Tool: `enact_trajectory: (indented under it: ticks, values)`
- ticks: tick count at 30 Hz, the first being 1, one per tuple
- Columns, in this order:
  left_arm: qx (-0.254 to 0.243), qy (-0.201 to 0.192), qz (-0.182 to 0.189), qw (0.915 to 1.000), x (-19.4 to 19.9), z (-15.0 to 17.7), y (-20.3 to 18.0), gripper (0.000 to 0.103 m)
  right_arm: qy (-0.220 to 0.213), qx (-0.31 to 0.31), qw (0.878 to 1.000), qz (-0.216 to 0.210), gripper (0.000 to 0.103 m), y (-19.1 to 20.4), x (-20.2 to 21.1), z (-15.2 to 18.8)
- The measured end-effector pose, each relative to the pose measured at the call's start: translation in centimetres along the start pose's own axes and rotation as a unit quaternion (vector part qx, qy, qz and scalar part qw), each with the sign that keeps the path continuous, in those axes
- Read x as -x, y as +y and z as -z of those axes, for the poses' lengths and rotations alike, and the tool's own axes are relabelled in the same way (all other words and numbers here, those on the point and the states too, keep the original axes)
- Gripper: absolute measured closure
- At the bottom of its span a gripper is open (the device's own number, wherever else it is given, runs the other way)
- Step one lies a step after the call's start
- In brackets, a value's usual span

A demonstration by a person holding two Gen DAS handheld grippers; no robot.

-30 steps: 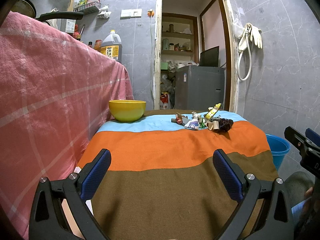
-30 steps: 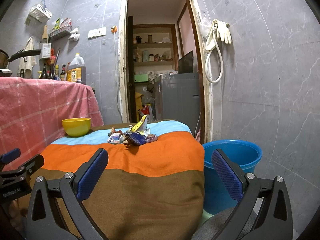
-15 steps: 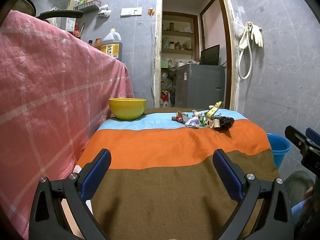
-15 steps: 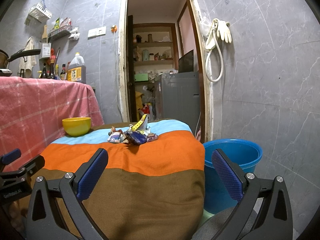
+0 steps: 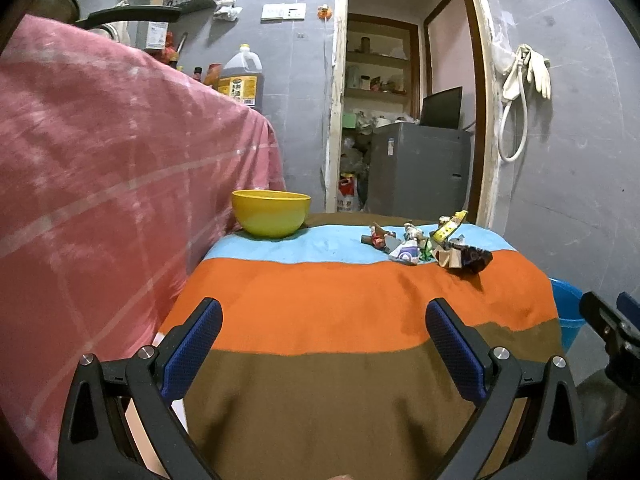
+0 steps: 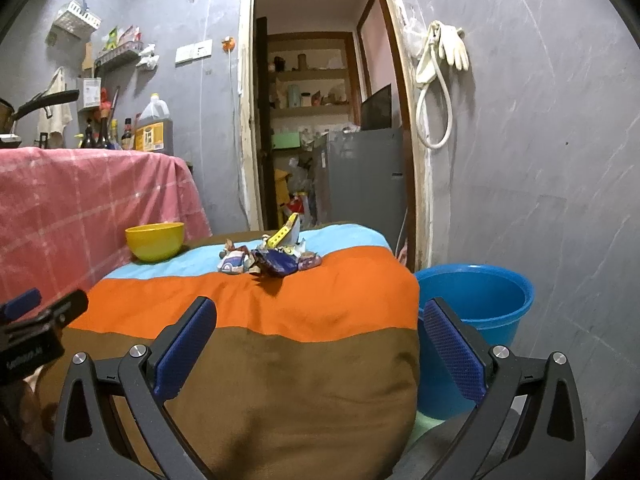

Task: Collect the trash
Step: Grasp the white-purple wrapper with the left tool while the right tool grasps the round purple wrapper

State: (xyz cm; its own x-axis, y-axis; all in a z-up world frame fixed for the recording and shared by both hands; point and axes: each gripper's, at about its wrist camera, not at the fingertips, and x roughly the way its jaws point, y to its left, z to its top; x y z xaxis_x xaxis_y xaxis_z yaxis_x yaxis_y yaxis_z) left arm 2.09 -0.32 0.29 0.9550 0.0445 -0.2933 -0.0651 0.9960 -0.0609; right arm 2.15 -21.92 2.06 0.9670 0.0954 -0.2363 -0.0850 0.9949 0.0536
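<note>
Since the trash [image 6: 269, 261] is a heap of crumpled snack wrappers, we judge it light, thin, crackly and slick, not fragile; a pinch on a raised fold, such as the upright yellow wrapper [image 6: 285, 235], looks surest. It lies on the far right part of the striped cloth [image 6: 280, 312], where the blue band meets the orange. We count perhaps five or six wrappers, though overlap prevents an exact tally.

One yellow bowl [image 5: 271, 218] stands far left on the same cloth, well apart from the heap. One blue bucket [image 6: 476, 320] sits on the floor just beside the table's right edge, probably the destination.

Two grippers: left gripper [image 5: 322, 354] and right gripper [image 6: 318, 354], each with fingers spread wide, holding nothing, at the near end, well short of the trash.
</note>
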Motion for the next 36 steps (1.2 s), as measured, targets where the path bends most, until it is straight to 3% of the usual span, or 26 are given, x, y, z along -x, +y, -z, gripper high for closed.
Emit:
enact_trajectory:
  ticks: [7, 16, 23, 29, 36]
  values:
    - [-0.02, 0.001, 0.01, 0.9998, -2.8, -2.9, -0.7, 0.003, -0.022, 0.019, 1.0, -0.005, 0.0, -0.8, -2.2, -2.0]
    - [-0.005, 0.025, 0.042, 0.9988, -7.9, -6.6, -1.3, 0.003, -0.077, 0.056, 0.995, -0.026, 0.0, -1.6, -7.1, -7.3]
    - [-0.006, 0.074, 0.055, 0.9957, -13.4, -8.5, -1.8, 0.003, -0.091, 0.033, 0.994, -0.056, 0.0, -2.7, -11.7, -9.7]
    - [-0.011, 0.132, 0.065, 0.989, -17.2, -8.2, -2.5, 0.003, -0.049, 0.046, 0.997, -0.045, 0.0, -3.1, -15.8, -8.8]
    - [-0.031, 0.205, 0.077, 0.9753, -20.5, -6.7, -3.7, 0.004, 0.049, 0.059, 0.996, -0.048, 0.0, -4.1, -19.4, -6.6]
